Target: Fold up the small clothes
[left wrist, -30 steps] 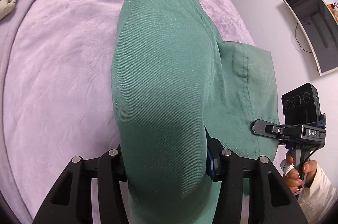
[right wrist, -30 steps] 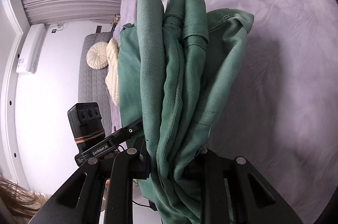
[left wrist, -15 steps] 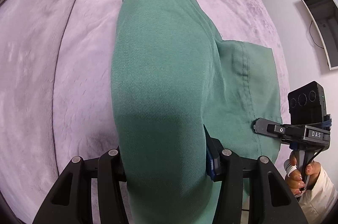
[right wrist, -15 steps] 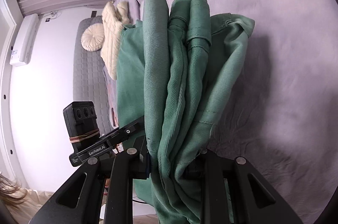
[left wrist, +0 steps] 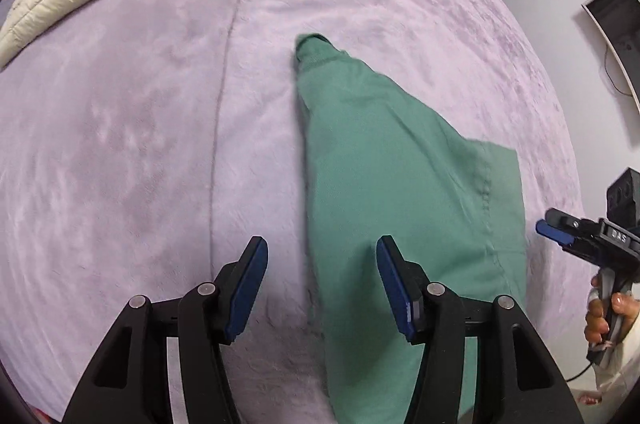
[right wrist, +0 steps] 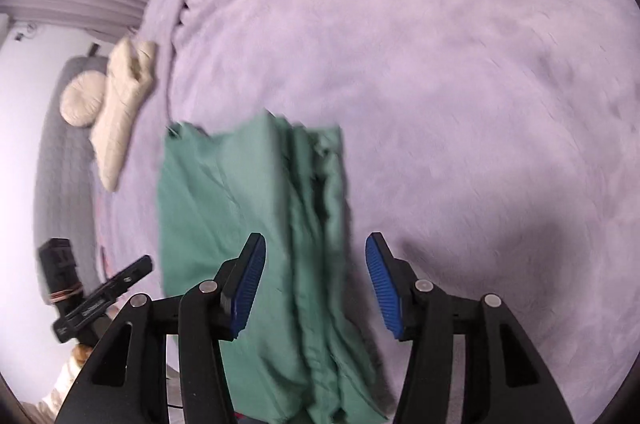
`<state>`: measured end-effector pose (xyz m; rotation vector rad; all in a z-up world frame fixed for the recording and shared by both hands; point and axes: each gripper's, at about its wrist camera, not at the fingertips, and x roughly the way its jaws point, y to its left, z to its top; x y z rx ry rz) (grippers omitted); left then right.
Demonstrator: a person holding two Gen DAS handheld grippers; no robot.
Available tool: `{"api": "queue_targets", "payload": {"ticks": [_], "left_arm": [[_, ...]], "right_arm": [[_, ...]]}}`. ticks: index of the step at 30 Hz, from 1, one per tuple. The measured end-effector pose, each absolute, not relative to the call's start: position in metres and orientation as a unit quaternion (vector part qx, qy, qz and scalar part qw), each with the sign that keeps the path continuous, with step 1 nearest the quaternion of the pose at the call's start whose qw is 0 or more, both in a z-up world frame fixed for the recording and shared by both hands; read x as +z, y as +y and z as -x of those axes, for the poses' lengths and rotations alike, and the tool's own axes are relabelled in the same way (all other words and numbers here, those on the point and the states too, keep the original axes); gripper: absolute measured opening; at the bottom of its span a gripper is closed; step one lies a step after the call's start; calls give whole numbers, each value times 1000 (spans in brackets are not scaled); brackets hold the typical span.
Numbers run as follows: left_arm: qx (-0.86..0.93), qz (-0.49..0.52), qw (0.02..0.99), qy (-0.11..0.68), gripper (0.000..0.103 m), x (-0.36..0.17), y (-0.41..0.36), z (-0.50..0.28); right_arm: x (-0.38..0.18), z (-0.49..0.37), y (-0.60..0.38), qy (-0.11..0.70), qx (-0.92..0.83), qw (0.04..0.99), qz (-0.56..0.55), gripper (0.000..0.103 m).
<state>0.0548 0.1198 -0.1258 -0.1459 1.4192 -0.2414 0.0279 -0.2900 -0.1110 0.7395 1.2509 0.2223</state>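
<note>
With both the left gripper (left wrist: 322, 274) and right gripper (right wrist: 316, 270) just sprung open and holding nothing, the folded green trousers (left wrist: 384, 192) lie on the purple bed (left wrist: 140, 144), where their bunched layers could slump apart.

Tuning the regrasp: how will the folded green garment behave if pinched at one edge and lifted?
Probably floppy: the green garment lies slumped in soft creases on the lilac bedspread. The layers stacked along one edge would likely slide apart and unfold. The twill-like weave suggests a fairly heavy drape.
</note>
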Motion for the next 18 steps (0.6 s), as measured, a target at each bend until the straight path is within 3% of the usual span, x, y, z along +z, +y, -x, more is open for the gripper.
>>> {"api": "queue_targets", "payload": {"ticks": [2, 4, 5, 10, 18], "left_arm": [[-95, 64, 762, 638, 57, -127, 120, -70], [-86, 49, 768, 632, 57, -132, 110, -85], [-86, 45, 770, 631, 57, -134, 105, -89], [-62, 11, 765, 641, 57, -162, 72, -110], [-48, -41, 761, 646, 67, -187, 60, -118]], "right_arm": [[-117, -45, -280, 567, 113, 741, -341, 55], [-125, -55, -276, 570, 117, 740, -337, 25], [-127, -59, -270, 576, 109, 741, -327, 3], [-129, -62, -245, 586, 79, 770, -239, 3], [-162, -77, -261, 601, 63, 752, -264, 3]]}}
